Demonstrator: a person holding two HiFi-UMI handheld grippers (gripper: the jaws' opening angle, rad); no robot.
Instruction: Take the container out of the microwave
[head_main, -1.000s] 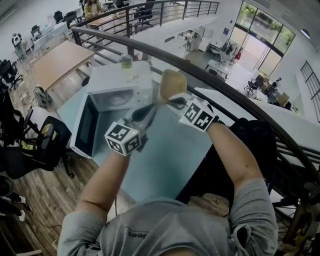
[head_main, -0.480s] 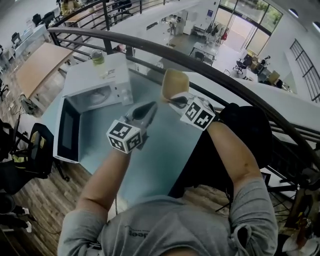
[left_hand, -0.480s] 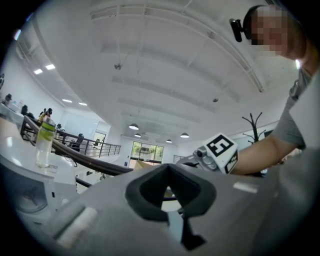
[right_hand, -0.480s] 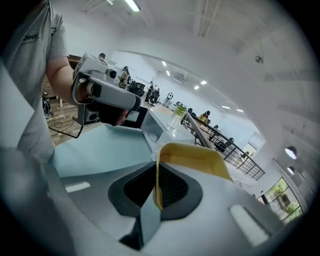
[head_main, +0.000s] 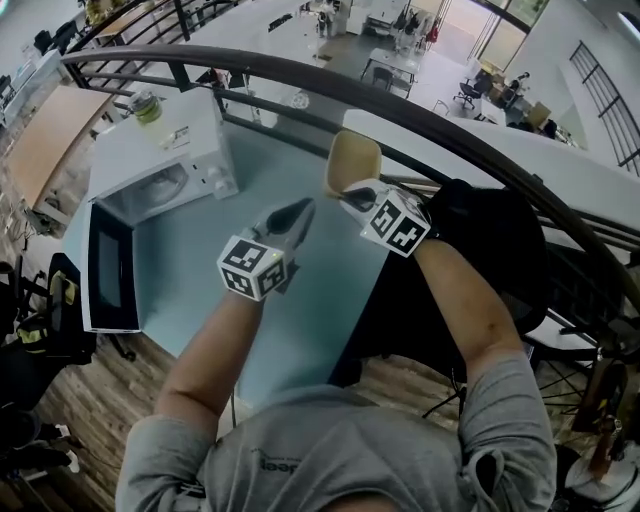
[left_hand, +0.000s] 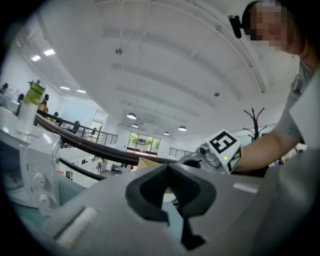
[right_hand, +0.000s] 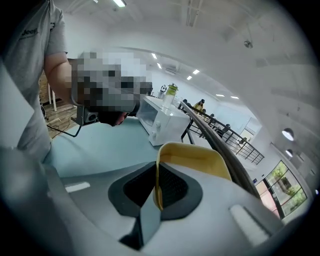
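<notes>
The container (head_main: 352, 160) is a pale yellow tub, held up in the air over the teal table (head_main: 300, 310). My right gripper (head_main: 345, 195) is shut on its rim; in the right gripper view the thin yellow wall (right_hand: 195, 157) stands pinched between the jaws of the right gripper (right_hand: 158, 177). My left gripper (head_main: 298, 210) hovers just left of the container, shut and holding nothing, its jaws (left_hand: 169, 167) meeting at the tip. The white microwave (head_main: 150, 165) stands at the table's far left with its door (head_main: 110, 280) swung open, well apart from both grippers.
A green-capped bottle (head_main: 145, 105) stands on top of the microwave. A curved dark railing (head_main: 450, 140) runs along the table's far edge. A black bag (head_main: 490, 240) sits to the right of the table. Bare tabletop lies between the microwave and the grippers.
Both grippers have come away from the microwave toward the right and lower, the right one carrying the container. The microwave now lies further left in the head view.
</notes>
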